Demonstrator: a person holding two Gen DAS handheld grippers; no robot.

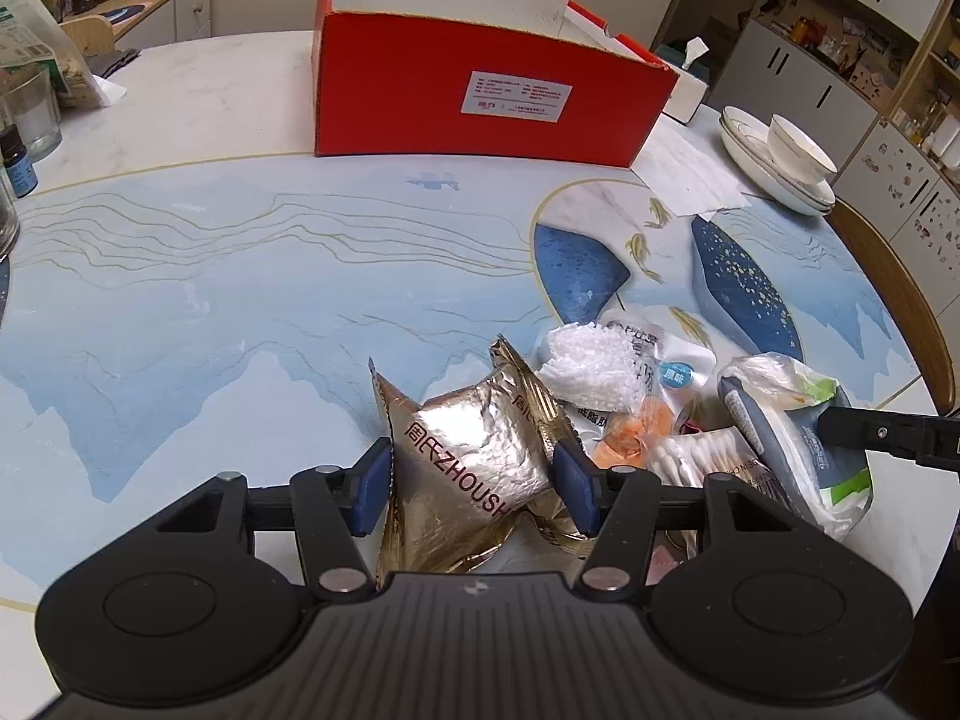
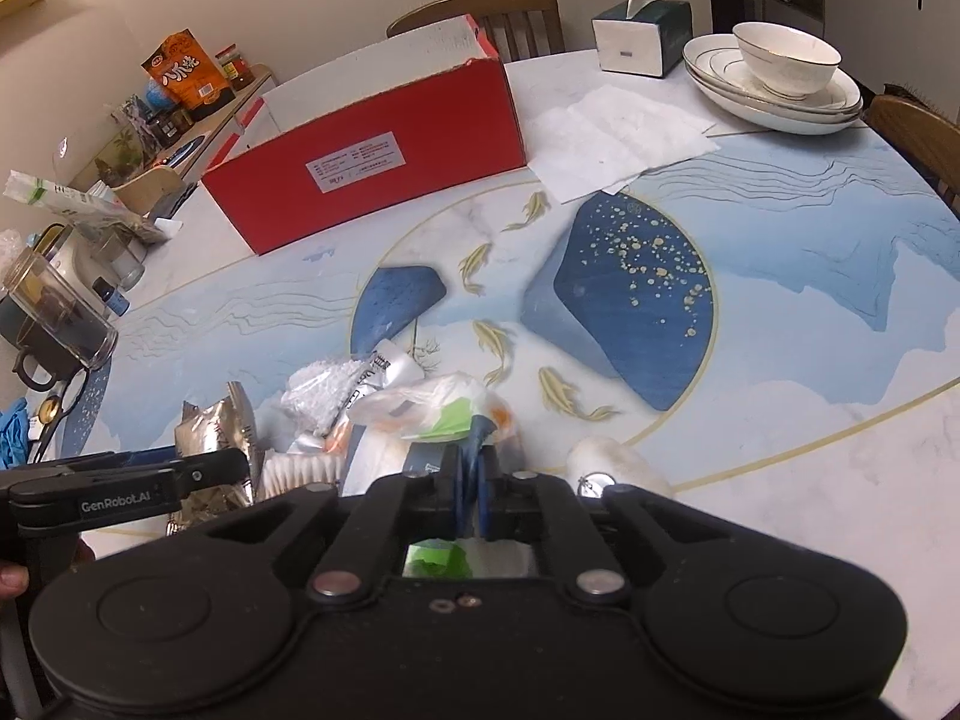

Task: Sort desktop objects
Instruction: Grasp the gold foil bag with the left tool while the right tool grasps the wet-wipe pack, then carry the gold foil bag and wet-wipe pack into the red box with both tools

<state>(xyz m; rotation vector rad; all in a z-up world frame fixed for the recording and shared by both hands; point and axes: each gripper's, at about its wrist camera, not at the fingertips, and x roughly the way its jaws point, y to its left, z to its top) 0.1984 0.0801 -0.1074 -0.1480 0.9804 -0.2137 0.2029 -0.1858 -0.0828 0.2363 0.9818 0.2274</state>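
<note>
Left gripper (image 1: 474, 483): my blue pads press both sides of the gold foil packet (image 1: 465, 456), which sits low on the table (image 1: 240, 300) at the near edge of the pile.
Right gripper (image 2: 471, 480): my fingers are pinched almost together on the thin plastic of the green-and-white pad bag (image 2: 432, 414).
Pile: cotton swabs (image 1: 699, 456) and a white bead bag (image 1: 591, 366) lie between the two packets.
Red box (image 1: 480, 84): open, well apart at the far side.
</note>
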